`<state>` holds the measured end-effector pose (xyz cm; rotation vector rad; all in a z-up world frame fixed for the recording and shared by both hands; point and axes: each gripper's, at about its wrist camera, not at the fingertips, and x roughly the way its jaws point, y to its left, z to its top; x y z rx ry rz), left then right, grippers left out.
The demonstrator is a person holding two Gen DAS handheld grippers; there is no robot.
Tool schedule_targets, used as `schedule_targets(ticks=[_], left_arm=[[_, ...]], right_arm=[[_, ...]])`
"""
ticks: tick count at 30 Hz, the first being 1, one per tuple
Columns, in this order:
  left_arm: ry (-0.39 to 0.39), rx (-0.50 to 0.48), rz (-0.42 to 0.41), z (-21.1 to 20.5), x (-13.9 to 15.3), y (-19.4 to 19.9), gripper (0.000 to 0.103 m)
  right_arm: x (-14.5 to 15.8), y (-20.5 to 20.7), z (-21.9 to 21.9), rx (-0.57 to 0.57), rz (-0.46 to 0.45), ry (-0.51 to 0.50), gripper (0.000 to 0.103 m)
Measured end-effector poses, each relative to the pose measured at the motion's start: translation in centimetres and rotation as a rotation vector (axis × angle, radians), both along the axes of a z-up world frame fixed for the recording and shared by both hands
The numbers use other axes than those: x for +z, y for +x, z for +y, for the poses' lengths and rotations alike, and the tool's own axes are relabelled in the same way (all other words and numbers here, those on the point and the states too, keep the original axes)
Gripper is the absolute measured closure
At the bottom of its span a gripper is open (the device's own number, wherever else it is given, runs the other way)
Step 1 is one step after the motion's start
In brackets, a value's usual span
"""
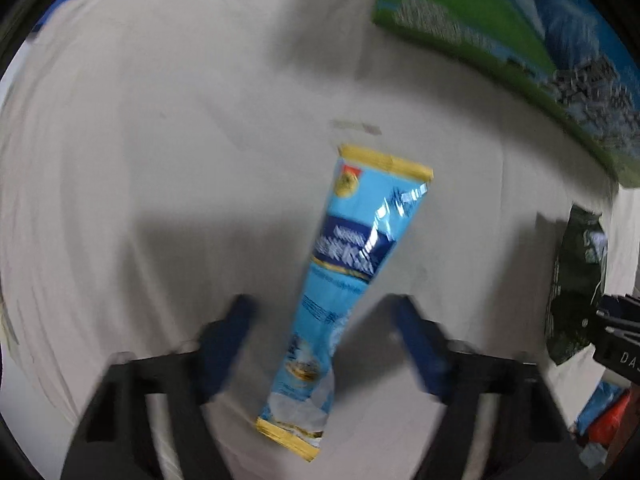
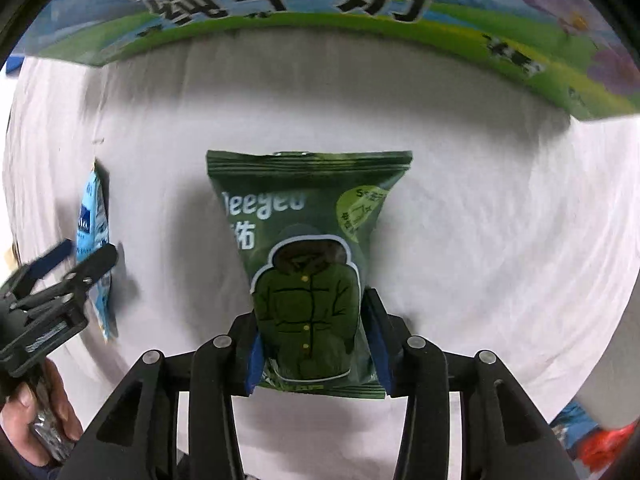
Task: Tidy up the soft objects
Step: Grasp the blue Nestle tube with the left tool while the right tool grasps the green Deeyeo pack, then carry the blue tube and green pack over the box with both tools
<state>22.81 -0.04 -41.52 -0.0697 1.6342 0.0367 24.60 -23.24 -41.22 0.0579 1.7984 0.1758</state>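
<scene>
Your right gripper (image 2: pixel 316 344) is pinching the dark green puffy foil snack packet (image 2: pixel 308 264) low down; your left fingers (image 1: pixel 228 340) are straddling, half-open, the slippery light-blue sachet (image 1: pixel 344 280) (lying on the white-clothed tabletop (image 1: pixel 140 160)).

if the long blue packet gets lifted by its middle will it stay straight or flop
The blue packet would probably sag at both ends: it is a long, thin film sachet. Its glossy, glinting wrapper may slip between the pads. It looks light, so it should lift easily off the white cloth.
</scene>
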Motion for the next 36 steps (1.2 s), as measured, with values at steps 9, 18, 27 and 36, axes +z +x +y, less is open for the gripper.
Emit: schedule_targets(ticks=[9, 18, 27, 36], left_arm=[[-0.021, -0.006, -0.005, -3.1, 1.1, -3.2, 0.083], [-0.009, -0.008, 0.026, -7.2, 1.0, -3.9, 0.071], [0.02, -0.056, 0.001, -7.9, 1.7, -2.3, 0.083], [-0.086, -0.071, -0.054, -8.7, 4.9, -3.6, 0.088]], right_arm=[[0.9, -4.0, -1.4, 0.02, 0.032, -0.061, 0.062], [1.2, -4.1, -1.5, -0.008, 0.027, -0.09, 0.061], [0.7, -6.2, 2.0, 0.001, -0.004, -0.139, 0.063], [3.3, -7.2, -0.7, -0.024, -0.04, -0.08, 0.068]])
